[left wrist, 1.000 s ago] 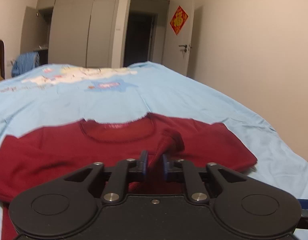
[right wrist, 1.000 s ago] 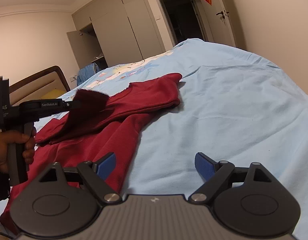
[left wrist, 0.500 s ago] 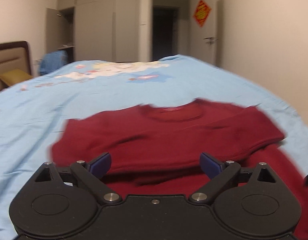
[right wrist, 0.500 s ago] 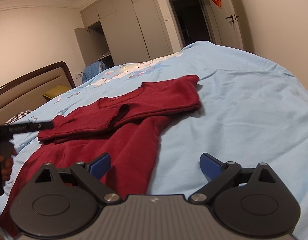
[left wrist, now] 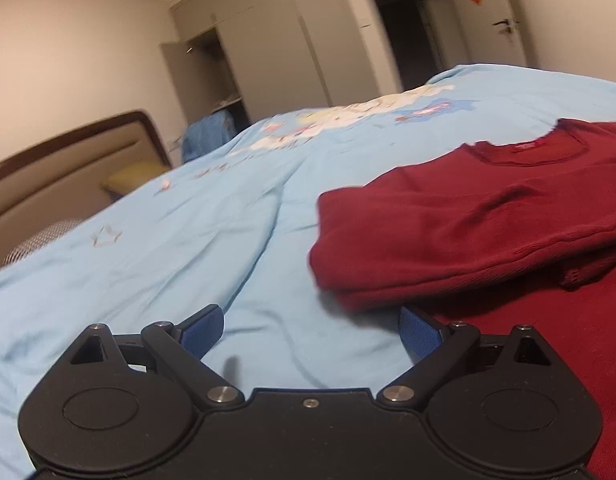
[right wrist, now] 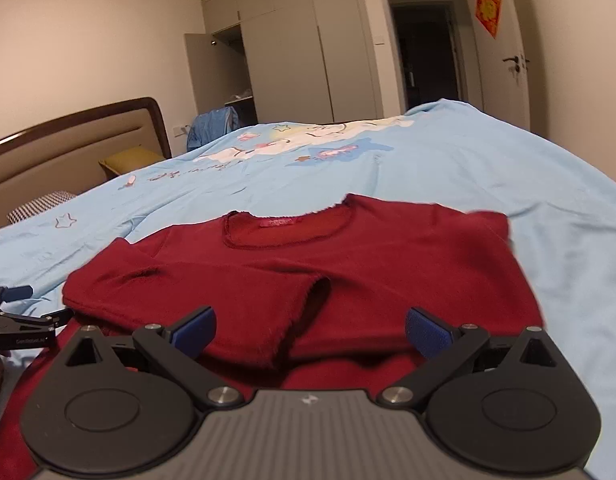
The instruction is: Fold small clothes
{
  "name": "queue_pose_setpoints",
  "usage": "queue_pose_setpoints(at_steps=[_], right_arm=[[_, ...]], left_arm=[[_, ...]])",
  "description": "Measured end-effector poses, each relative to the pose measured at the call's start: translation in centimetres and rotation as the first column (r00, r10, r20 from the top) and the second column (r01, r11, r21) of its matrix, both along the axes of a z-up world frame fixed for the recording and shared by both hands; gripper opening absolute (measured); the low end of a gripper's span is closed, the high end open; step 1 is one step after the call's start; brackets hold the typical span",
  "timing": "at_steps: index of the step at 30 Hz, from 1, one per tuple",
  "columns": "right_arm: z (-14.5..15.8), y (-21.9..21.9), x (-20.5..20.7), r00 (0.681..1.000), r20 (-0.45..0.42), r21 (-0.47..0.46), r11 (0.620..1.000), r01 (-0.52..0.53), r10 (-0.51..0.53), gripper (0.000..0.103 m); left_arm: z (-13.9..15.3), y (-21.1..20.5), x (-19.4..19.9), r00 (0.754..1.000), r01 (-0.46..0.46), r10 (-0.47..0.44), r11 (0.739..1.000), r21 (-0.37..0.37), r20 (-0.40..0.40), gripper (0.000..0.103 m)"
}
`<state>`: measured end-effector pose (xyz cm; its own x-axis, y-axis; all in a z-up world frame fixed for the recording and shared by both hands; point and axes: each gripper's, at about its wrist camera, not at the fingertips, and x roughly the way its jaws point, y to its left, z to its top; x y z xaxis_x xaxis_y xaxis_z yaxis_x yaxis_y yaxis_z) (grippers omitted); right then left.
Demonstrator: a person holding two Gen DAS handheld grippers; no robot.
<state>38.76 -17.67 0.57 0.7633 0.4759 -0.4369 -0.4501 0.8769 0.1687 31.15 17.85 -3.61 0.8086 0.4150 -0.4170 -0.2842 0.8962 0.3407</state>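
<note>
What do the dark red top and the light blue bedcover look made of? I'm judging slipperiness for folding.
Dark red long-sleeved top: seemingly soft matte knit, fuzzy at its cuff. Light blue printed bedcover: smooth, thin woven fabric, probably cotton, with fine creases.

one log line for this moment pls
left gripper open, empty | right gripper open, empty | dark red knit long-sleeved top sleeves folded in, on bed

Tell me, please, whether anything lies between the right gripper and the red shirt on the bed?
Nothing visible does. The right gripper is open directly over the red shirt, whose folded sleeve lies just ahead of its fingers on the blue bedspread.
</note>
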Motion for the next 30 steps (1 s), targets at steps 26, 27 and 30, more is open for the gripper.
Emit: queue_pose_setpoints(at_steps=[26,27,30], right_arm=[[-3.9,3.4,3.5,0.999,-0.041,-0.117,0.993,-0.012,0.008,0.103],[-3.9,3.4,3.5,0.999,-0.041,-0.115,0.993,-0.013,0.009,0.103],[-4.0,3.3,3.5,0.999,-0.038,-0.113,0.993,-0.014,0.010,0.103]], left_arm=[[1.2,1.4,4.1,0.988,-0.110,0.107,0.994,0.026,0.109,0.078],[1.3,2.0,3.6,0.984,-0.132,0.131,0.991,-0.005,0.125,0.078],[1.2,2.9,3.2,0.982,-0.141,0.147,0.988,-0.060,0.115,0.077]])
